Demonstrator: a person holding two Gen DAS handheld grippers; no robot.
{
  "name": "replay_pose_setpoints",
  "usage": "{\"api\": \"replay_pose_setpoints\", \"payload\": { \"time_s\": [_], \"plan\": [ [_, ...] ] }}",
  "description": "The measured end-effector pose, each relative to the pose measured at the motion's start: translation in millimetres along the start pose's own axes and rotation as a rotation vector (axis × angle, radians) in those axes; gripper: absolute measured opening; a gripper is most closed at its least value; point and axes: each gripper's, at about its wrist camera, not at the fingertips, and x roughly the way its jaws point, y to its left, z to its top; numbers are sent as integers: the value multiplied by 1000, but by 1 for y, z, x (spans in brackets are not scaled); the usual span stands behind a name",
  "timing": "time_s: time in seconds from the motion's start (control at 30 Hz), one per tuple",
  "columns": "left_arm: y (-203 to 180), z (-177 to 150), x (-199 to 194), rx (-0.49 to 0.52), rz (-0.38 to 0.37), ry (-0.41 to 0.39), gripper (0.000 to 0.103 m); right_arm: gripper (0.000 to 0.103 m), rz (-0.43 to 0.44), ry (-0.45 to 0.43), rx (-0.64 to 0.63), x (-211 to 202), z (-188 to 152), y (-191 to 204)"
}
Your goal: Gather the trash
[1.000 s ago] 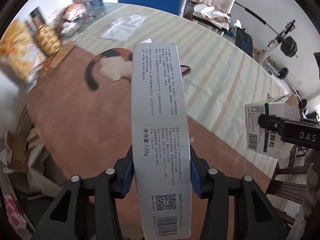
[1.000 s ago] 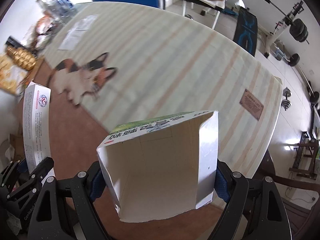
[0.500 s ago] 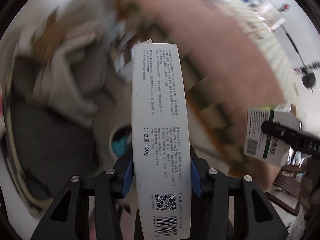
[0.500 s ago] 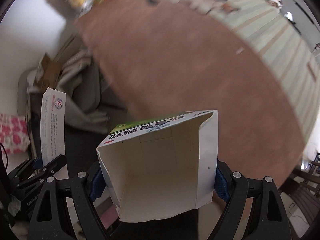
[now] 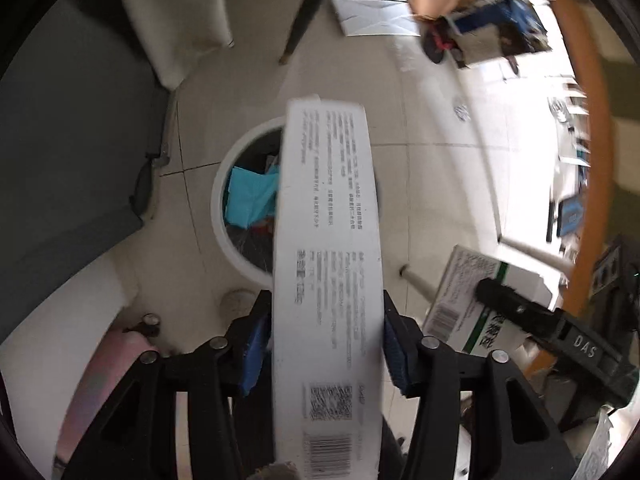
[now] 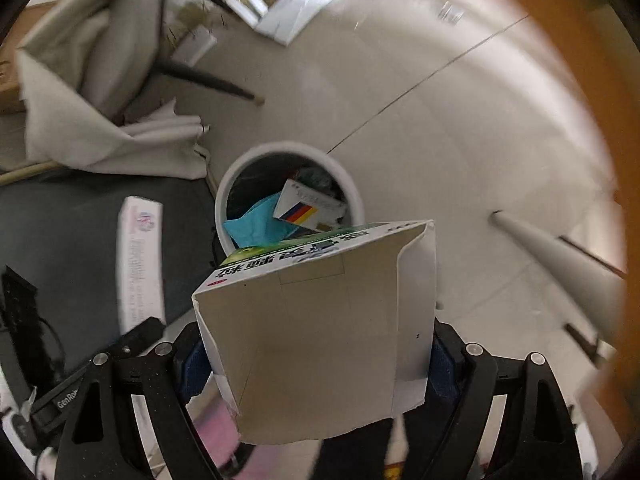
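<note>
My left gripper (image 5: 322,340) is shut on a long white printed box (image 5: 326,264), held above the floor and pointing at a round white trash bin (image 5: 218,208). My right gripper (image 6: 316,356) is shut on an open white and green carton (image 6: 320,320), held over the near rim of the same bin (image 6: 224,196). The bin holds a teal wrapper (image 6: 256,228) and a striped box (image 6: 308,208). The long box also shows at the left of the right wrist view (image 6: 140,260); the carton shows at the right of the left wrist view (image 5: 476,300).
Pale tiled floor (image 6: 440,120) surrounds the bin. A cloth-draped chair (image 6: 96,60) stands at the back left, a dark mat (image 5: 60,180) lies left, a pale table leg (image 6: 552,252) and the brown table edge (image 6: 624,160) are at the right. Loose cardboard (image 5: 376,16) lies beyond.
Both grippers have swung away from the table top and down toward the floor with their boxes. The trash bin has come into view below both of them.
</note>
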Motion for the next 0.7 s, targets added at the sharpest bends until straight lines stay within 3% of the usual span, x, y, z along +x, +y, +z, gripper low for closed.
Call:
{"api": "replay_pose_setpoints", "payload": {
  "time_s": [0.03,0.07,0.2,0.3,0.43,0.6,0.7],
  "plan": [
    [8,7,13,-24,-9,-12,82,91,16,17,3,18,9,-2],
    [15,14,22,-46,-18,-20,93,93,29,35,6,38,16,-4],
    [34,20,35,-94,12,-56,94,100,80,83,-23,98,37,-6],
    [50,7,23,-104,111,-119,94,103,68,76,-63,108,40,-5],
    [53,-12,-7,-86,282,-206,94,103,-29,26,-157,89,29,4],
    [35,-42,-59,-83,327,-265,94,103,-206,-58,-300,36,3,26],
    [13,-65,-98,-55,342,-290,94,103,-251,-98,-353,-9,-18,39]
  ]
}}
